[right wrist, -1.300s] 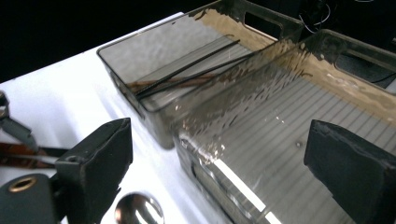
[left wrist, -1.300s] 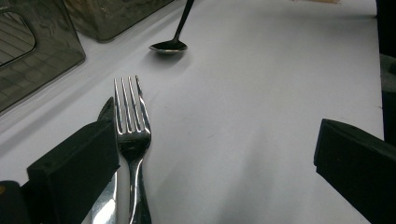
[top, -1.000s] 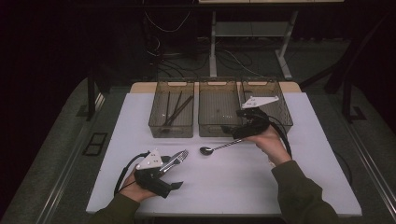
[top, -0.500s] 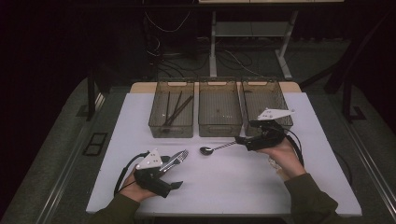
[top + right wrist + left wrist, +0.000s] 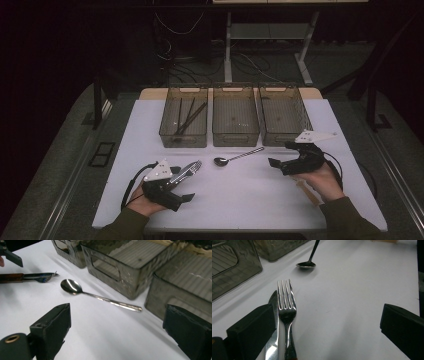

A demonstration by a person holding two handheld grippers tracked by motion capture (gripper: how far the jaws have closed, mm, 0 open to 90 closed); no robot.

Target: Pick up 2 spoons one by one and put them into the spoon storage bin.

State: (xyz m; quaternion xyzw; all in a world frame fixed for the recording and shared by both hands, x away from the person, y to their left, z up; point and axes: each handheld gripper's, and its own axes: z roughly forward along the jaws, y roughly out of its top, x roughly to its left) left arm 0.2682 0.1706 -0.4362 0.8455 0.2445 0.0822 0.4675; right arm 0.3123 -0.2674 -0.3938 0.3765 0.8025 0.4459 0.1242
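Observation:
A metal spoon [image 5: 237,156] lies on the white table [image 5: 240,200] in front of the middle bin, bowl to the left. It also appears in the left gripper view as the spoon [image 5: 306,264] and in the right gripper view as the spoon [image 5: 72,287]. A fork [image 5: 189,169] and a knife lie side by side at the front left. My left gripper [image 5: 186,186] is open, with the fork [image 5: 286,308] and knife [image 5: 272,337] close to its left jaw. My right gripper [image 5: 280,156] is open, right of the spoon's handle and apart from it.
Three clear bins stand in a row at the back: the left bin [image 5: 183,140] holds dark chopsticks [image 5: 189,119], while the middle bin [image 5: 236,139] and the right bin [image 5: 282,139] look empty. A tan strip [image 5: 307,192] lies under the right hand.
My right gripper has drawn back from near the right bin toward the front right, away from the spoon. The spoon rests on the table. The left gripper has not moved.

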